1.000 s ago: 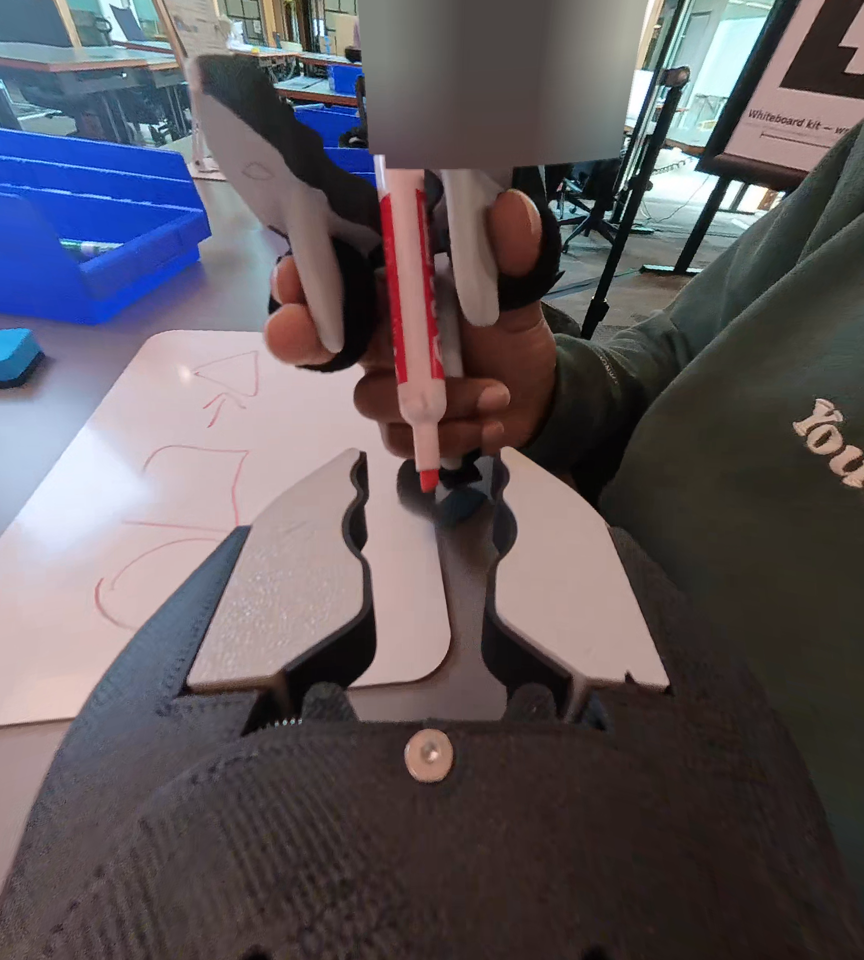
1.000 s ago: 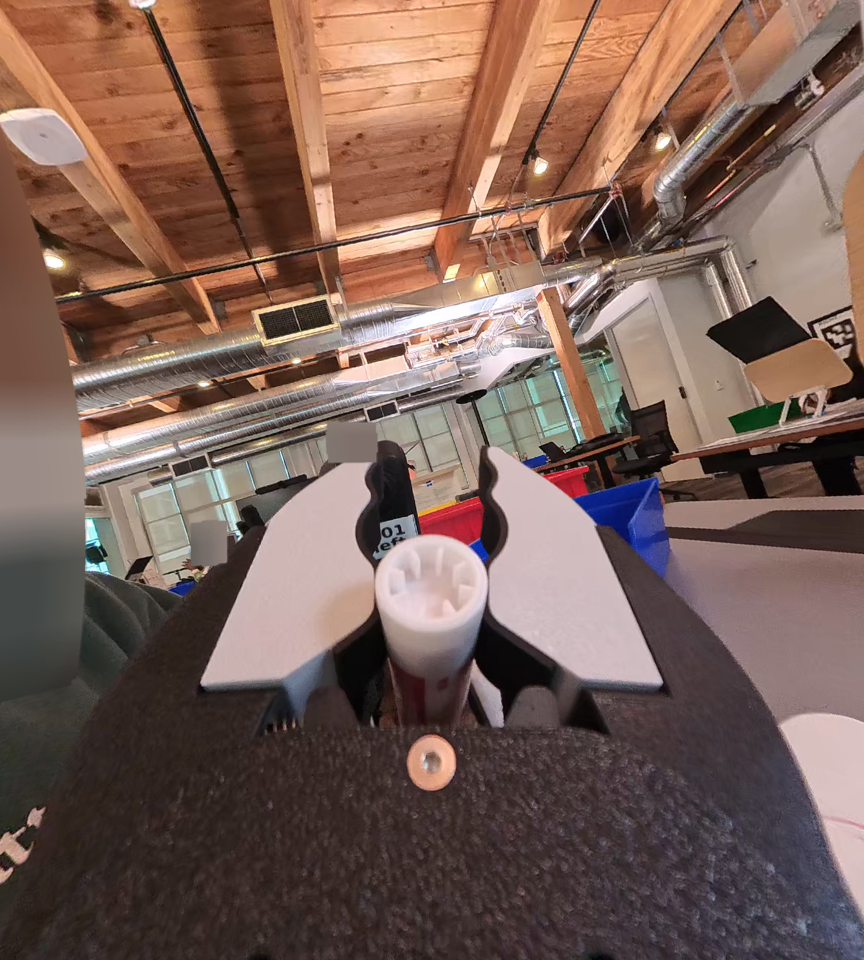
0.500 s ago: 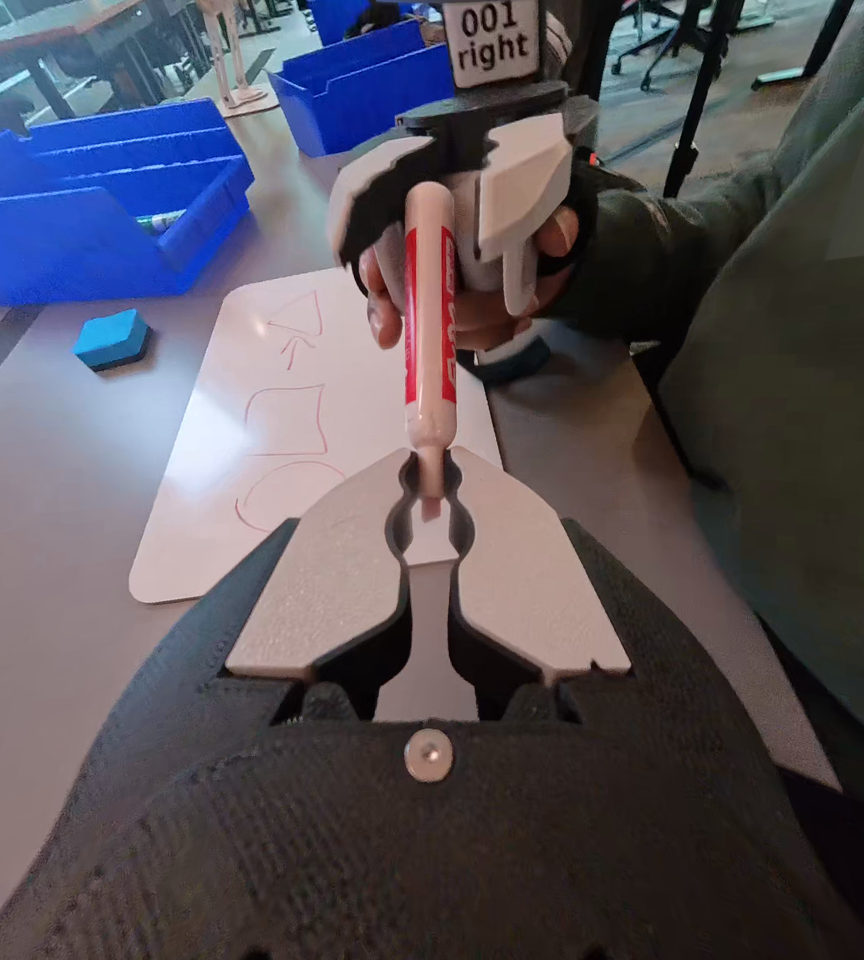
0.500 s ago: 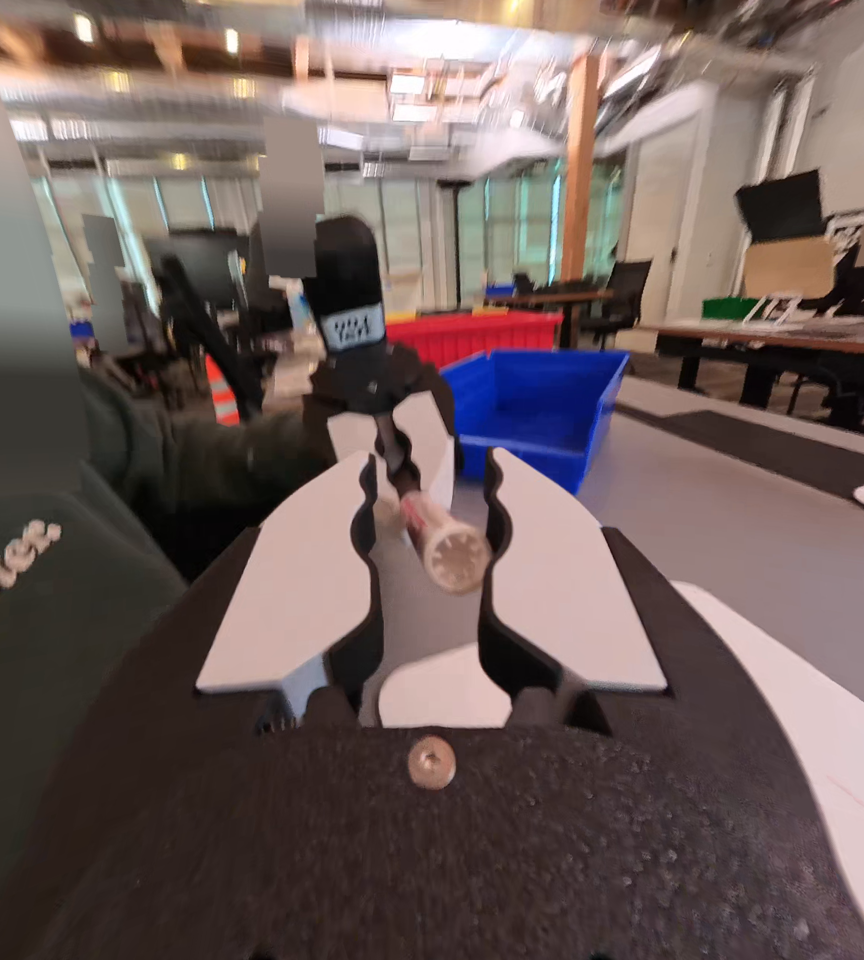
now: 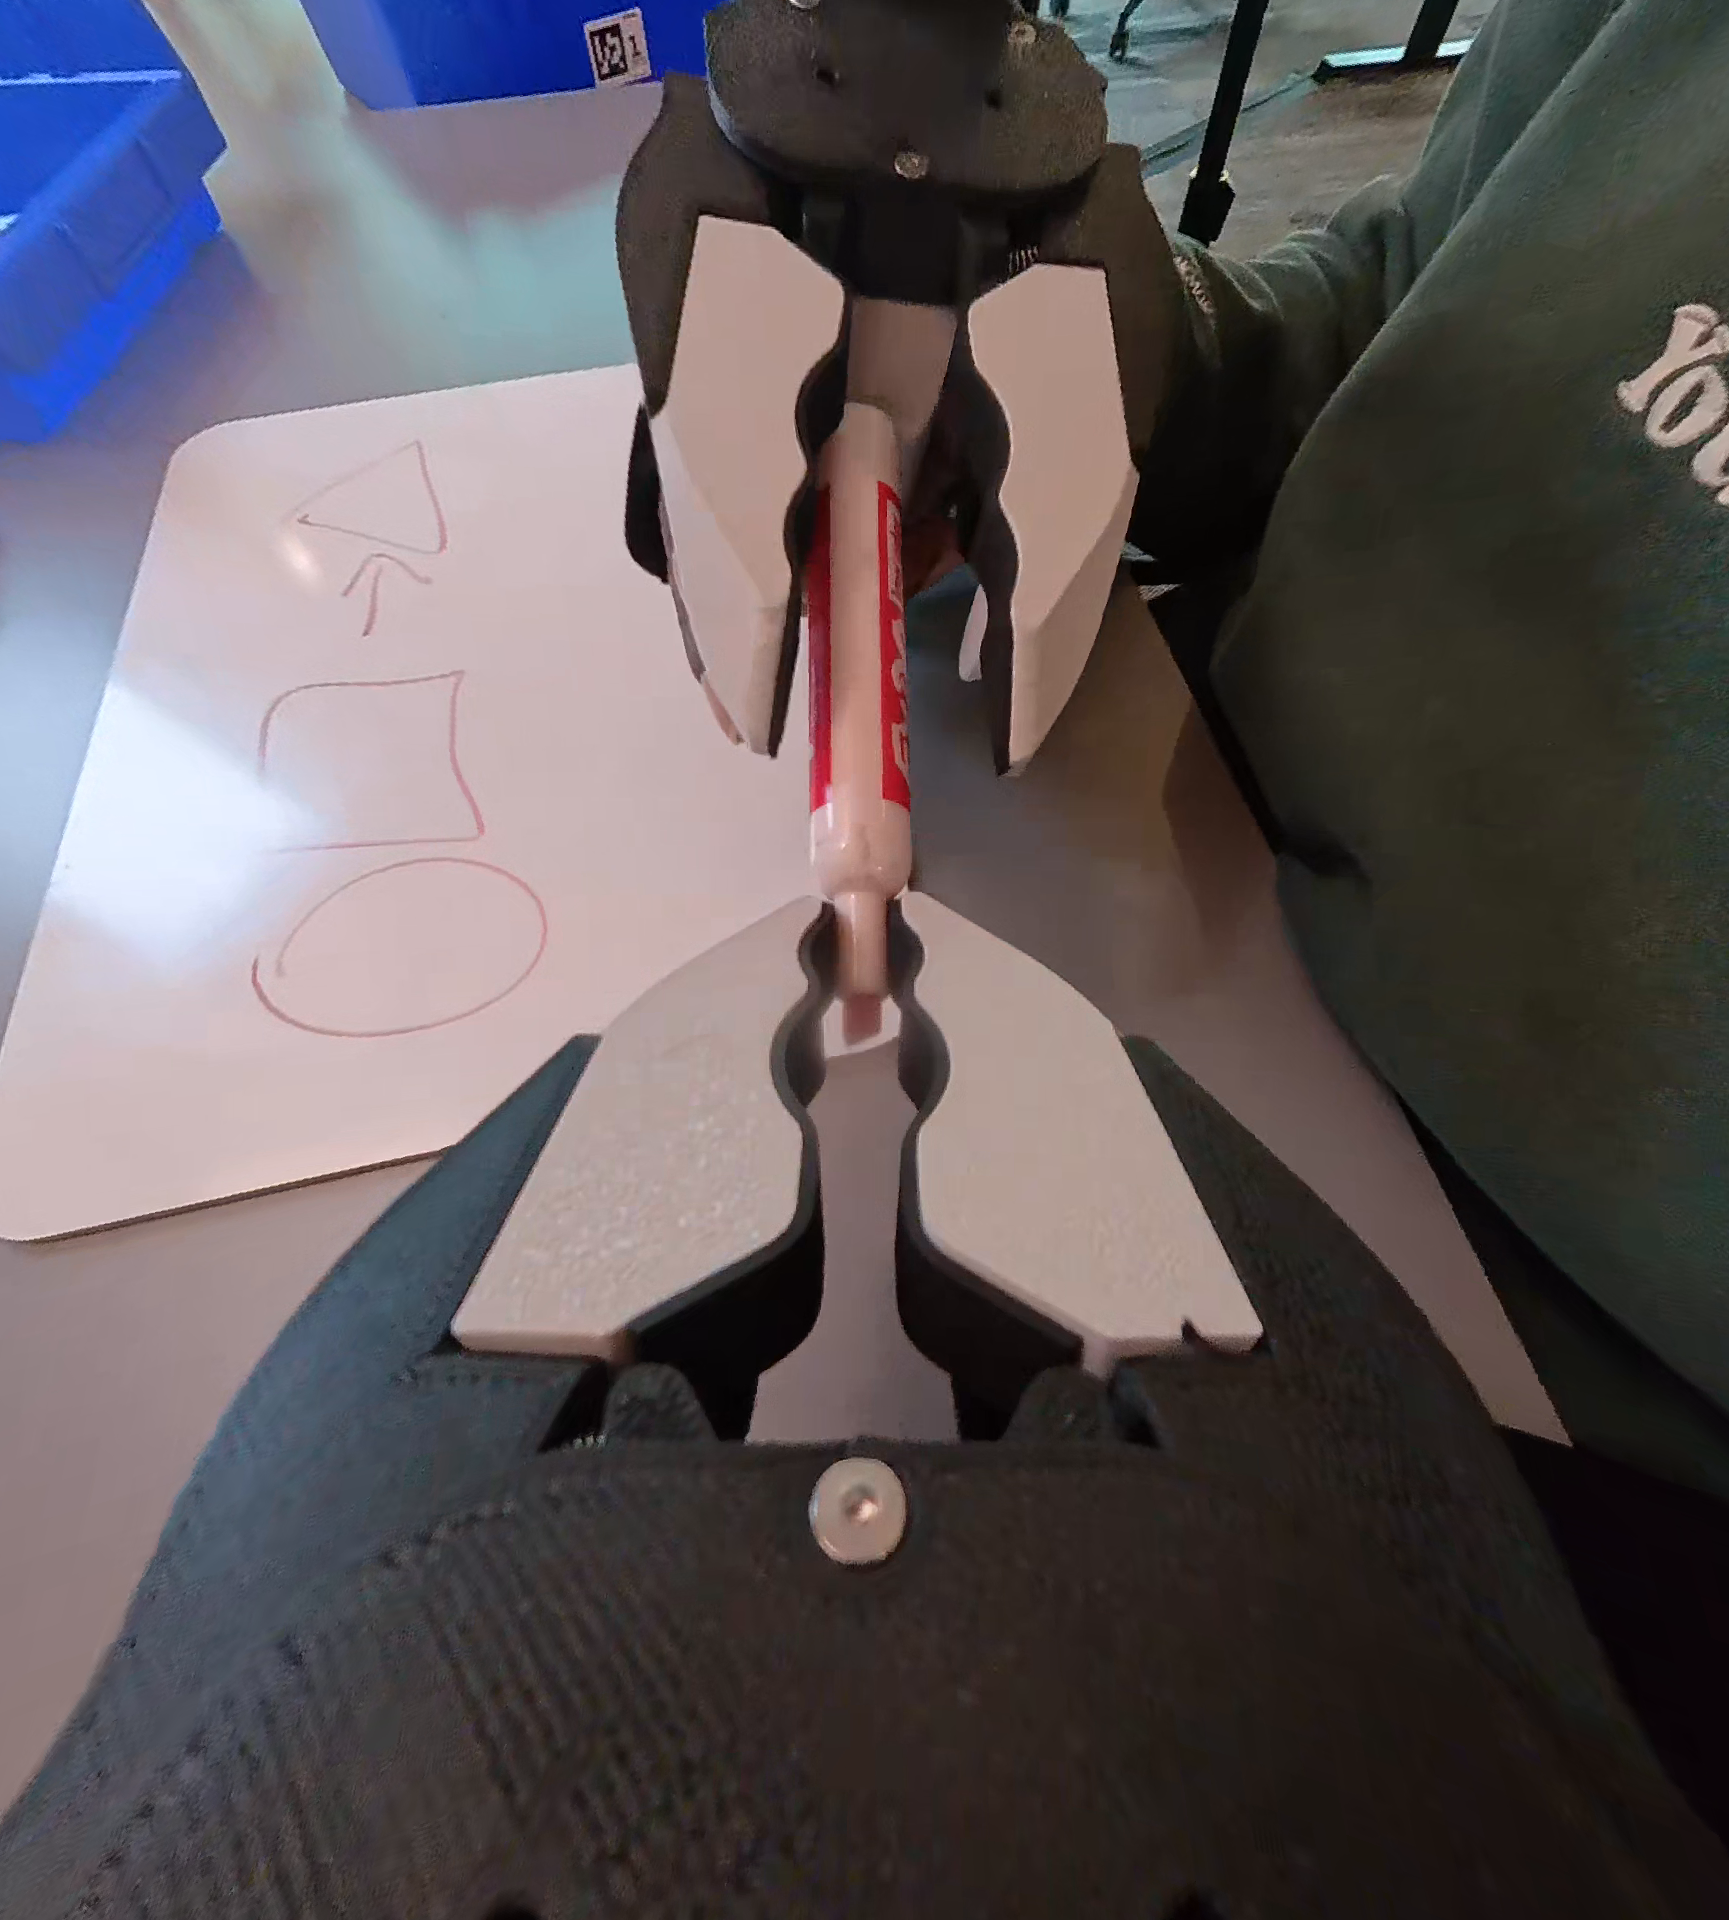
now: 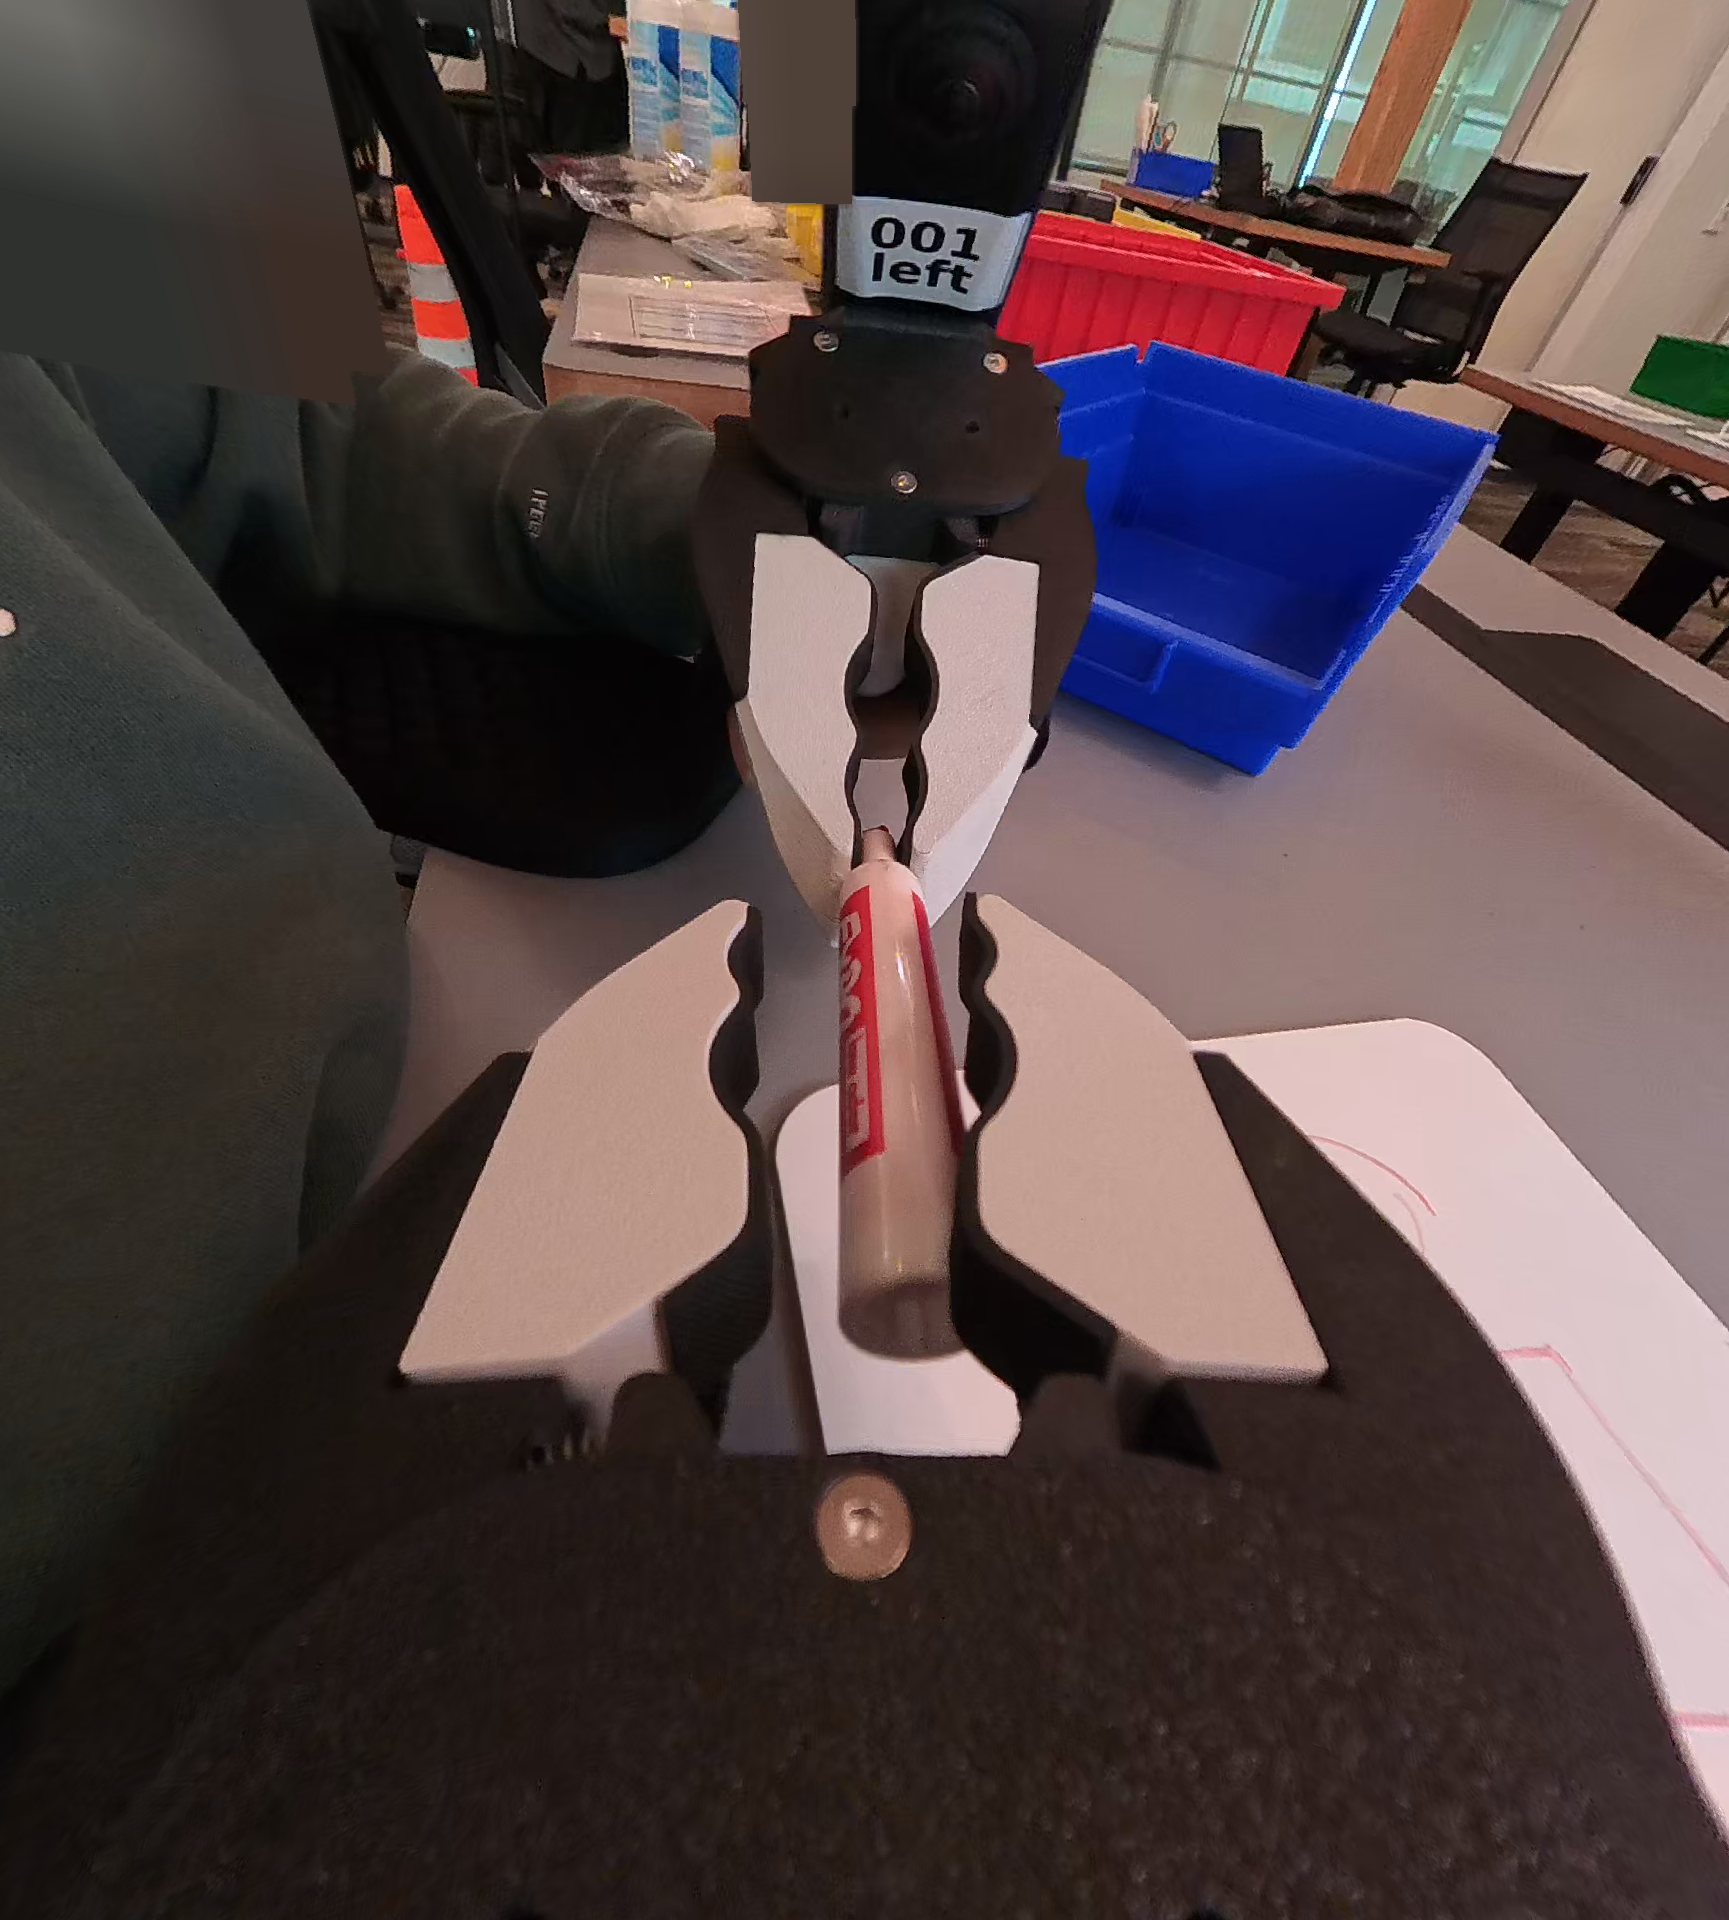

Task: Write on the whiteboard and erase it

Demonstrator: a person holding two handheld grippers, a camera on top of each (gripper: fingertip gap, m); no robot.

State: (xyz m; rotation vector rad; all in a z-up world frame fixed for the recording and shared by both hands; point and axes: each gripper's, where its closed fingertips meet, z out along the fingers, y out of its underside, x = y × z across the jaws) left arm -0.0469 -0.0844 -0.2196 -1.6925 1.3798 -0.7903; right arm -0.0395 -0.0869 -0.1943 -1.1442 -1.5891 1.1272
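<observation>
You have three red shapes drawn on the whiteboard [image 5: 216, 935], your left gripper [image 5: 858, 971] pinches the marker [image 5: 855, 665] nib beside it, your right gripper [image 6: 860, 1091] seems loose around the barrel; erasing remains.

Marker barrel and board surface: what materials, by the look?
Marker: likely glossy plastic, white with a red printed band; a highlight streak runs along it. Board: smooth glossy white sheet, probably coated; glare patches show and red ink sits on top.

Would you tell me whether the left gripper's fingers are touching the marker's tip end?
Touching: the left wrist view shows the left gripper's fingers closed on the marker neck.
</observation>
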